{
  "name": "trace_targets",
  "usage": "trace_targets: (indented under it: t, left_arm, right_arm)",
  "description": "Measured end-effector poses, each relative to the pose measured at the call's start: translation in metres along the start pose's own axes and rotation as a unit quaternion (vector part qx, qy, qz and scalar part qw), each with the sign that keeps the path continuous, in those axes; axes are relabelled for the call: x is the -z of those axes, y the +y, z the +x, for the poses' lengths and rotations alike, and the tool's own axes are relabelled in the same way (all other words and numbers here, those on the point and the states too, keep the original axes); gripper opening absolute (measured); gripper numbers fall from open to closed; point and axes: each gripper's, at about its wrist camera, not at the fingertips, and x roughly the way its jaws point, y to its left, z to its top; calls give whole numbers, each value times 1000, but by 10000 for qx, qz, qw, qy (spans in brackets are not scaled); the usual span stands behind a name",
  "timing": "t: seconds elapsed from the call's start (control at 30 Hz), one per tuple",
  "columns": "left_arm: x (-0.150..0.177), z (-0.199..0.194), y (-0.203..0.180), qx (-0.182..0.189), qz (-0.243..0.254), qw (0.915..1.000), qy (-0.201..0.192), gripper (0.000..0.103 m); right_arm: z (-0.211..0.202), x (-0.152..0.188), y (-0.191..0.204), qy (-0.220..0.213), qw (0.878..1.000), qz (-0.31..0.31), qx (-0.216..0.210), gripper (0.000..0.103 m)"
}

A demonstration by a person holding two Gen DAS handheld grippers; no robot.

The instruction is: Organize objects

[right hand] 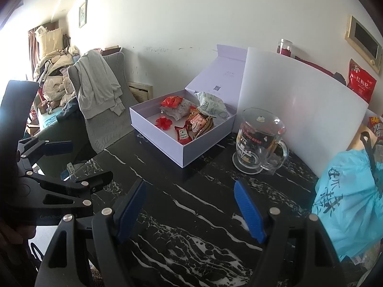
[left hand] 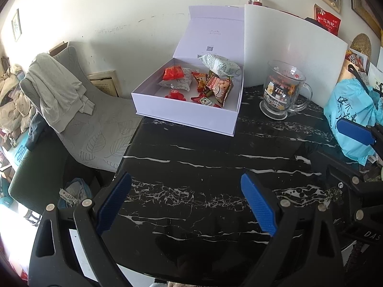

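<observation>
A white gift box with its lid up stands at the far side of the black marble table. It holds several snack packets, a red packet and a red flower-shaped piece. The box also shows in the right wrist view. A clear glass mug stands to its right; it shows in the right wrist view too. My left gripper is open and empty over the table. My right gripper is open and empty, nearer the mug.
A blue plastic bag lies at the table's right edge. A white board stands behind the mug. A grey chair with a towel stands left of the table. The left gripper shows at the right view's left edge.
</observation>
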Motion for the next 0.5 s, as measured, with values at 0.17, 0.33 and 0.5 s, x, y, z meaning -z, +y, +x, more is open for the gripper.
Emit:
trace_targets:
  t: [0.17,0.33,0.5]
  left_arm:
    - [1,0,0,-17,23,10000,5,93]
    - [2,-1,0,-45,29,10000,33,93]
    - [3,-2,2,-74,32,10000,28,93]
  right_arm:
    - [3,0,0,38,10000,2,-4,77]
    - [4,0,0,47,10000,13,-40,77]
    - [5,1,1,64,10000,14,-59,77]
